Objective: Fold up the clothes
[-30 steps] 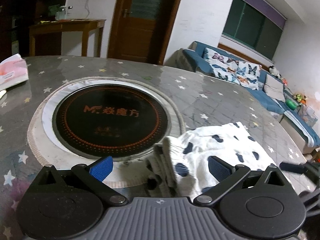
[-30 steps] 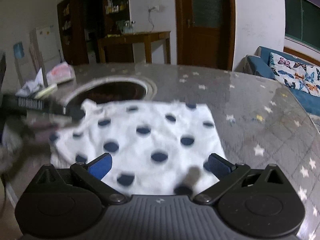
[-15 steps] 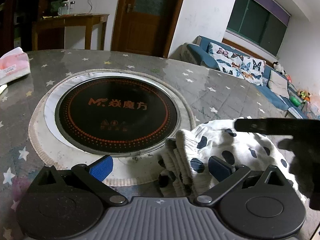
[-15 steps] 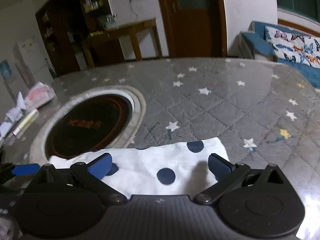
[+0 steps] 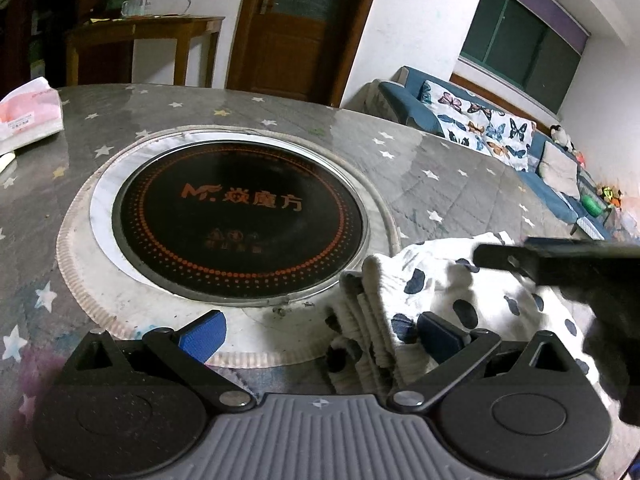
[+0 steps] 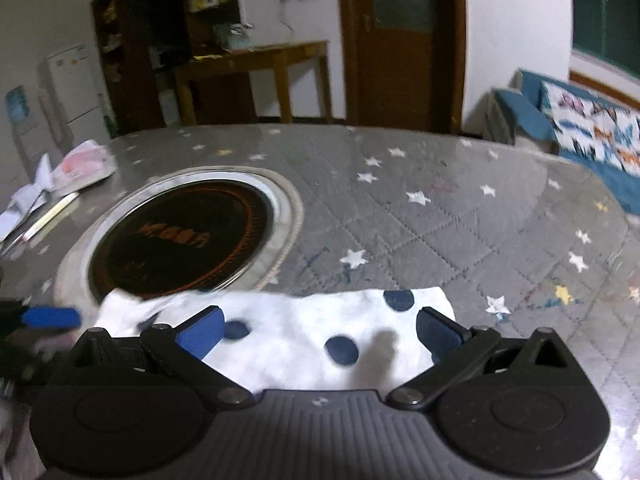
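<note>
A white garment with dark blue dots [image 5: 436,276] lies on the grey star-patterned table [image 5: 440,184], bunched into thick ribbed folds at its left edge. My left gripper [image 5: 320,336] is open, with those folds just inside its right finger. In the right wrist view the same garment [image 6: 288,320] lies flat under my right gripper [image 6: 320,332], which is open and hovers low over the cloth's far edge. The right gripper's dark body [image 5: 580,258] shows blurred above the garment in the left view. A blue pad of the left gripper [image 6: 52,317] shows at the far left.
A round black induction hob [image 5: 240,216] is set into the table just left of the garment. A pink tissue pack [image 5: 30,114] and papers [image 6: 28,200] lie at the far left. A blue sofa [image 5: 500,132] stands beyond the table's right edge.
The right gripper has come in low over the garment, so only the cloth's far strip shows ahead of it. Both grippers stay open. The left gripper has barely shifted.
</note>
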Available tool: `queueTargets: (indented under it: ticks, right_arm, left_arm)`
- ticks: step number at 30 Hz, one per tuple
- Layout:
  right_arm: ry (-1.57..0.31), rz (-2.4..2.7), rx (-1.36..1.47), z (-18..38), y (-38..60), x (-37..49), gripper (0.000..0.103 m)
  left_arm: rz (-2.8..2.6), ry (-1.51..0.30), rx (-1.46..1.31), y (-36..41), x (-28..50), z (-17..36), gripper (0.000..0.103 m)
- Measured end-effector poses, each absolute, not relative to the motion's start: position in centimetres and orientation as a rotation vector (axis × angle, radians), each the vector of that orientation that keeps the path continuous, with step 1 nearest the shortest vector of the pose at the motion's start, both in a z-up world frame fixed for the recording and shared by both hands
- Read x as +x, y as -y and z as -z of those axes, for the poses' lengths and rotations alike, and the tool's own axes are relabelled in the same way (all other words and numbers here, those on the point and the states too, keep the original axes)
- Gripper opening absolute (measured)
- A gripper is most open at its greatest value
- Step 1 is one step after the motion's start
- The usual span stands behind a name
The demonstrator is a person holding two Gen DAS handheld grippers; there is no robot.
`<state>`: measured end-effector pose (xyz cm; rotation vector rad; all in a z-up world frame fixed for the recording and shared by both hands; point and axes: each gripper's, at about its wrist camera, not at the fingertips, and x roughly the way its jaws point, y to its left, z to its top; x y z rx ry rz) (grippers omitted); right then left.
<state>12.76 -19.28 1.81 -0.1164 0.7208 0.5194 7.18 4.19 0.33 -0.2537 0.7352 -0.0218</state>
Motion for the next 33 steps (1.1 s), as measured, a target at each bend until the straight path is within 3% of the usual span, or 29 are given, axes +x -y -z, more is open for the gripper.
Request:
queueTargets:
  ticks: [8,20,25,27,31,33]
  right_arm:
    - [-0.653,-0.630,-0.274,-2.4,18.6,6.4,0.102]
    - [-0.529,-0.852,-0.618,-2.0,13.7,-2.2,0.090]
    - [-0.441,-0.877,-0.825,-0.6,11.1,-4.8,0.075]
    - [-0.433,-0.876,-0.865,-0.1,10.4,-5.1,0.063]
    - [-0.423,-0.860,-0.897,0.4,9.6,-5.0,0.051]
    - [-0.427,-0.867,-0.871,0.2,9.9,-4.8,0.040]
  left_arm:
    - [0.009,-0.734,-0.277,-4.2,6.7,-1.0,0.103]
    - [0.028,-0.773,-0.377,-4.8,6.1,-1.5,0.102]
    - [0.049,-0.801,-0.465,-5.2,5.9,-1.4,0.102]
    - [0.057,-0.812,-0.501,-5.4,5.8,-1.3,0.102]
    - [0.072,-0.832,-0.559,-5.8,5.7,-0.9,0.102]
    - [0.078,-0.841,-0.586,-6.1,5.6,-0.7,0.102]
